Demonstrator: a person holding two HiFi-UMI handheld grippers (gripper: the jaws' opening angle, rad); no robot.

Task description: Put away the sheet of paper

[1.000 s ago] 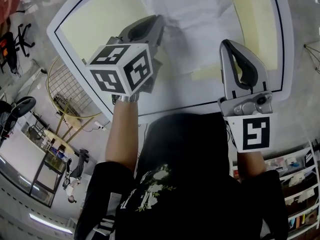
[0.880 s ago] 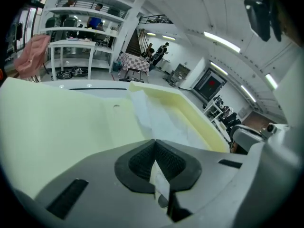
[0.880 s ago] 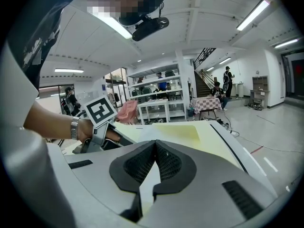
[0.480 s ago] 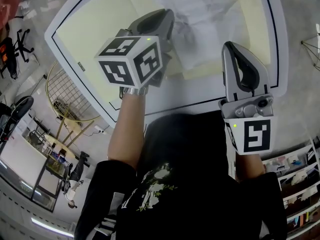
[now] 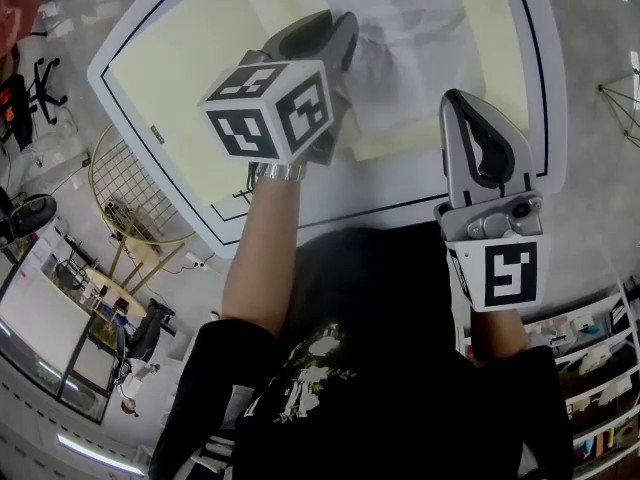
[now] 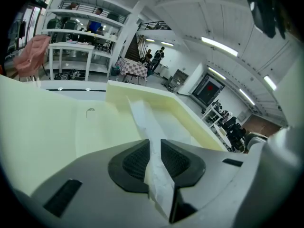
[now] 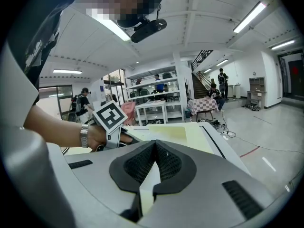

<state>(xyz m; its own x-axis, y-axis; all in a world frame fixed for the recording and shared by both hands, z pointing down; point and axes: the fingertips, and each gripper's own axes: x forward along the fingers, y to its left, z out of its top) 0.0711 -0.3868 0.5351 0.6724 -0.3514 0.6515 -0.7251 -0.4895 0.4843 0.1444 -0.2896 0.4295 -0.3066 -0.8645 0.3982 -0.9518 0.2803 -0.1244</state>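
A crumpled white sheet of paper (image 5: 420, 58) lies on the pale yellow mat (image 5: 200, 78) of the white table (image 5: 300, 218). My left gripper (image 5: 338, 30) reaches over the mat to the sheet's left edge. In the left gripper view its jaws (image 6: 153, 148) have just been opening. A fold of the paper (image 6: 142, 120) stands in the gap between them, and the pads are not pressing on it. My right gripper (image 5: 462, 103) hovers over the table's near edge, right of the sheet. Its jaws (image 7: 155, 148) are shut with nothing between them.
A black line borders the mat on the table. A wire basket (image 5: 130, 198) stands on the floor at the left, and shelves (image 5: 600, 358) at the lower right. Tables, racks and people (image 7: 222, 82) fill the far room.
My left gripper has moved forward and a little to the right over the mat, toward the sheet. The right gripper has hardly moved.
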